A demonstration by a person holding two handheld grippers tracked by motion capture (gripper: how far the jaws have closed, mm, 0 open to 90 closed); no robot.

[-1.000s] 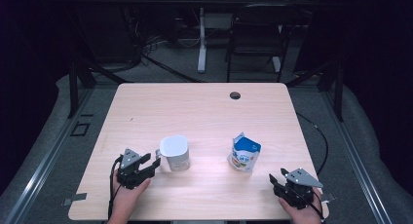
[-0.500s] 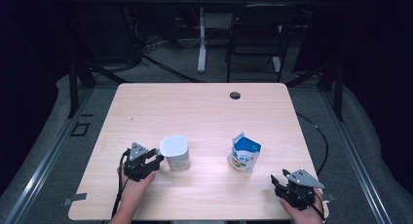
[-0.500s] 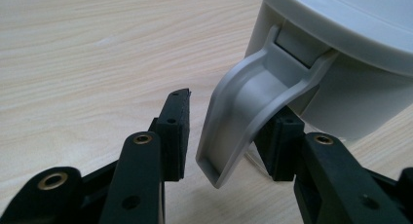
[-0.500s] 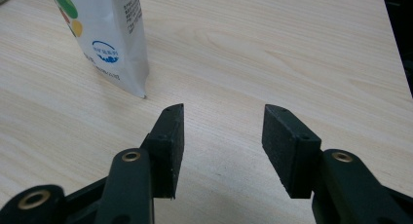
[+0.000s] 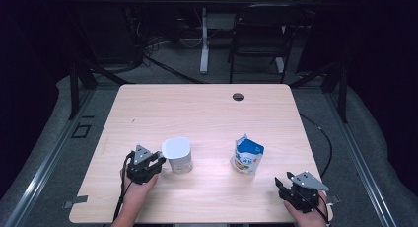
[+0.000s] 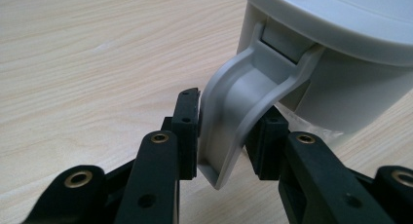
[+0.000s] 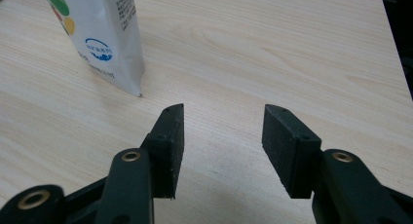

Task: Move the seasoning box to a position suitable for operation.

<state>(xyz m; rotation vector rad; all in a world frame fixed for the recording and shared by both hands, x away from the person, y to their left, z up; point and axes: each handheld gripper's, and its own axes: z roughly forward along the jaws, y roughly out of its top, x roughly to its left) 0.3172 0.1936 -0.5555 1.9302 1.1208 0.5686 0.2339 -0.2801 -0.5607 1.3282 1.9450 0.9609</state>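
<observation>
I am sitting at a big wooden table [image 5: 207, 113] with pale wood, and both my hands are coming in from the near edge. A small dark round hole [image 5: 238, 96] is sitting far away by the back edge. A white and blue carton [image 5: 246, 155] with its top open is standing up on the right half of the table, well apart from the jug. A white jug [image 5: 177, 155] with a lid is standing on the left half, near my side. My left gripper [image 5: 158, 160] is lying low on the table just beside the jug, and its jaws have just been closing. In the left gripper view, the jug's curved grey handle [image 6: 238, 117] is sitting right between the two black pads [image 6: 187, 131], and the pads are touching its two sides, so I am holding the handle now. My right gripper [image 5: 282, 188] is resting near the right corner of the table, apart from the carton. In the right gripper view, its jaws are standing open with nothing but bare wood between them, and the carton [image 7: 100, 34] is standing a little way ahead.
</observation>
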